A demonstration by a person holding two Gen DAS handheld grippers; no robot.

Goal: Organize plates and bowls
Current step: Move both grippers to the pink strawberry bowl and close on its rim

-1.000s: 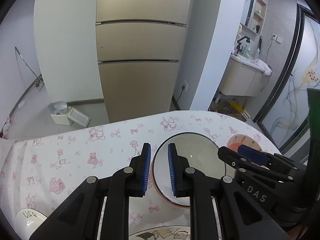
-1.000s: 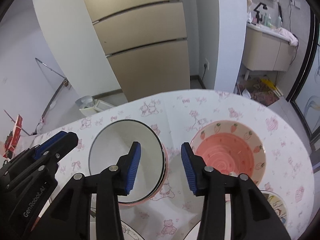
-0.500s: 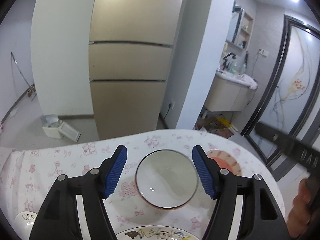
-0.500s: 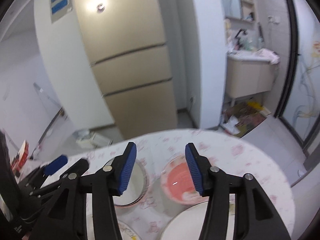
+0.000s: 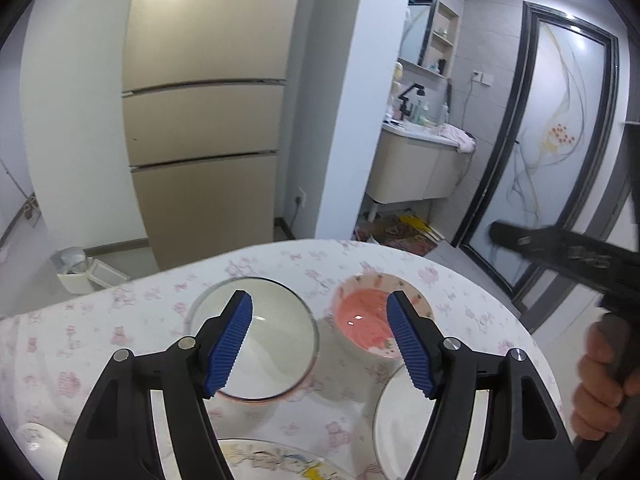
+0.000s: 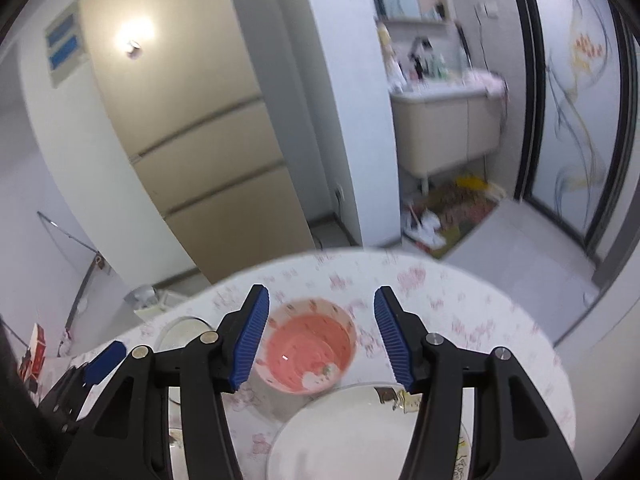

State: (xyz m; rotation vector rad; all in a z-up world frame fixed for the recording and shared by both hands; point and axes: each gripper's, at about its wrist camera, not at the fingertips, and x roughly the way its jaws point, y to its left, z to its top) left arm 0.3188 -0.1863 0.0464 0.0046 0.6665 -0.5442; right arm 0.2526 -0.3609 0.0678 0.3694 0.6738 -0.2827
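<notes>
Below, a round bench (image 5: 472,304) under a white cloth printed with pink bears fills the lower half of both wrist views. The left gripper (image 5: 320,344), black with ribbed blue pads, stands wide apart and holds nothing, having opened sharply in the last second; between its fingers, lower centre of its frame, lie a round white bowl with a dark rim (image 5: 276,340) and, just to its right, a pink bowl with a strawberry-patterned rim (image 5: 364,324). The right gripper (image 6: 320,336) has also just been opening; its jaws stand moderately apart and empty, framing the pink bowl at lower centre. A large white plate (image 6: 344,432) lies nearer the camera, beside the pink bowl. A hand (image 5: 600,384) grips the right gripper's handle at the lower right edge.
</notes>
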